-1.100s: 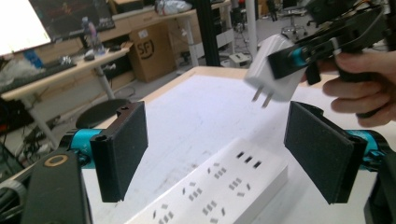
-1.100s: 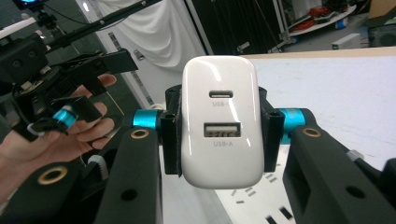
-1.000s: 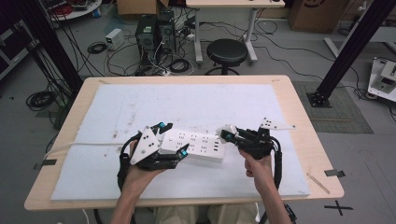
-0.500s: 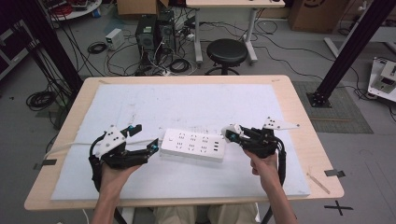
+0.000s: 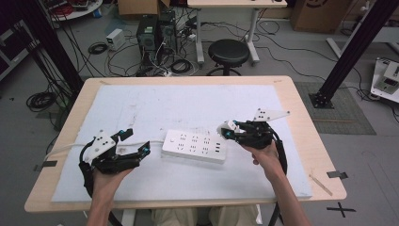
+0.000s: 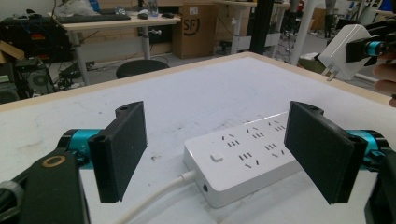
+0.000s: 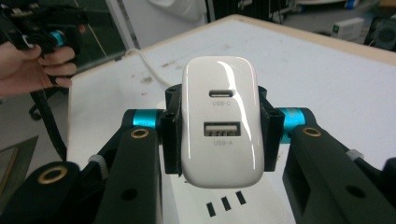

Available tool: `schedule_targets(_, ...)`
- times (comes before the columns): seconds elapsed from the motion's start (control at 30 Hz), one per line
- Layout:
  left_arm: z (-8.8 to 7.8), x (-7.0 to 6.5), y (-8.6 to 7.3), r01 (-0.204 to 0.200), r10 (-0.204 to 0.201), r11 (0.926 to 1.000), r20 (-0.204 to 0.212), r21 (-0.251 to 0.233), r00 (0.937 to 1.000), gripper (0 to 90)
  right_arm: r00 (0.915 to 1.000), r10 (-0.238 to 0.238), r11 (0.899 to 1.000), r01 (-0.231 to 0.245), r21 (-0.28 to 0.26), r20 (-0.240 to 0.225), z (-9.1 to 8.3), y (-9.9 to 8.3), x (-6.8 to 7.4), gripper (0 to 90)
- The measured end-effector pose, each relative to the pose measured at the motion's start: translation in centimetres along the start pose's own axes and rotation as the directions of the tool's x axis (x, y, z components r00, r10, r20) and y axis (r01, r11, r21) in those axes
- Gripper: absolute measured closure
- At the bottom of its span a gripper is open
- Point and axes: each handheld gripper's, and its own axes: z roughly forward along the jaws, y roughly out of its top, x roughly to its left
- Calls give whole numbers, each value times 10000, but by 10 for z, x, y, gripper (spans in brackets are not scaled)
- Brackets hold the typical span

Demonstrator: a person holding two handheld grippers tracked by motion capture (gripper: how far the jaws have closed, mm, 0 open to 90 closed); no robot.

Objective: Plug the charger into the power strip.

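Two grippers in your hands. Your right gripper (image 5: 229, 130) is clamping a white USB charger (image 7: 220, 120) between its pads, holding it lifted just above the right end of the white power strip (image 5: 194, 146). Your left gripper (image 5: 136, 143) is sitting released, jaws wide apart, just left of the power strip, near its cord (image 6: 154, 198). The power strip is lying flat on the table's white mat (image 5: 188, 103).
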Motion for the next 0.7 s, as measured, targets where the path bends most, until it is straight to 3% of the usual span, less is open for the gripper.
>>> schedule_targets(0.1,-6,4,-3,85,-86,10000,-121,-47,9999,211,10000,-44,9994,46,352,-59,5,4,-4,630)
schedule_targets(0.13,-8,4,-4,139,-140,9999,-166,-74,9998,211,9995,-116,9949,145,994,-298,14,12,-9,630)
schedule_targets(0.27,-15,9,-9,250,-252,9996,-296,-98,9992,211,9987,-287,9897,344,1387,-423,21,17,-12,629)
schedule_targets(0.3,-17,10,-10,295,-299,9995,-342,-115,9990,211,9956,-717,9730,830,2153,-597,33,24,-12,630)
schedule_targets(0.33,-17,10,-10,295,-299,9995,-342,-115,9990,211,9956,-717,9730,830,2153,-597,33,24,-12,630)
schedule_targets(0.37,-17,10,-10,295,-299,9995,-342,-115,9990,211,9942,-844,9665,980,2372,-668,38,26,-11,630)
schedule_targets(0.43,-21,11,-13,408,-413,9991,-428,-114,9982,211,9942,-844,9665,980,2372,-668,38,26,-11,630)
schedule_targets(0.47,-22,12,-14,431,-437,9990,-473,-145,9979,211,9907,-1049,9428,1268,3084,-868,50,32,-12,630)
schedule_targets(0.5,-24,12,-15,445,-451,9989,-480,-132,9978,211,9896,-1069,9309,1337,3398,-965,55,34,-13,630)
schedule_targets(0.6,-27,13,-17,509,-516,9986,-553,-143,9971,211,9884,-1120,9230,1419,3578,-1031,59,34,-15,630)
schedule_targets(0.63,-28,14,-18,511,-518,9986,-598,-132,9969,211,9867,-1252,9012,1569,4041,-1038,67,36,-16,630)
schedule_targets(0.67,-29,15,-19,535,-543,9984,-598,-156,9967,211,9841,-1329,8896,1710,4236,-1180,71,37,-17,630)
schedule_targets(0.7,-29,15,-19,535,-543,9984,-598,-156,9967,211,9841,-1329,8896,1710,4236,-1180,71,37,-17,630)
